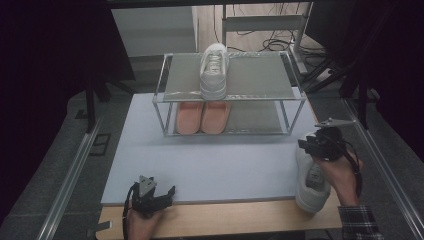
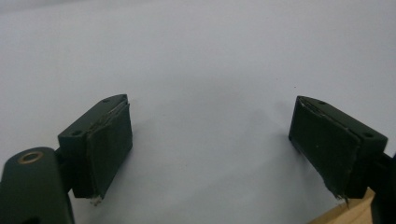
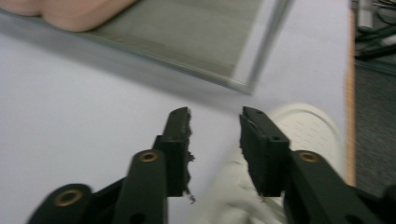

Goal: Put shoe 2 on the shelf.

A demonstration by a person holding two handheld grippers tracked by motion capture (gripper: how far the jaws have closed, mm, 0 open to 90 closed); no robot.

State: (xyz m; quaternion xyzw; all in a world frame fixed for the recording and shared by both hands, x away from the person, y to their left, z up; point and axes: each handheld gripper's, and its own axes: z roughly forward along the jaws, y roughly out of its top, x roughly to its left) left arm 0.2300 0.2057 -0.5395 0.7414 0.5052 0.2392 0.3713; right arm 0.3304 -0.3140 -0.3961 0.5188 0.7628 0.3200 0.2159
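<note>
Left claw: held low at the near left edge of the desk, its jaws spread wide over bare white surface with nothing between them, as the left gripper view shows. Shoe rack: two-tier, clear-framed, standing at the far middle of the desk. Upper tier: one white sneaker, upright, toe pointing away, set near the middle. Lower tier: a pair of pink slippers, side by side and touching, toward the rack's left half. Second white sneaker: lying at the near right corner of the desk, its heel end over the wooden front edge. Right claw: above this sneaker's forward part; the right gripper view shows its jaws narrowed but apart, straddling the sneaker's upper rim; whether the pads press the shoe cannot be told.
</note>
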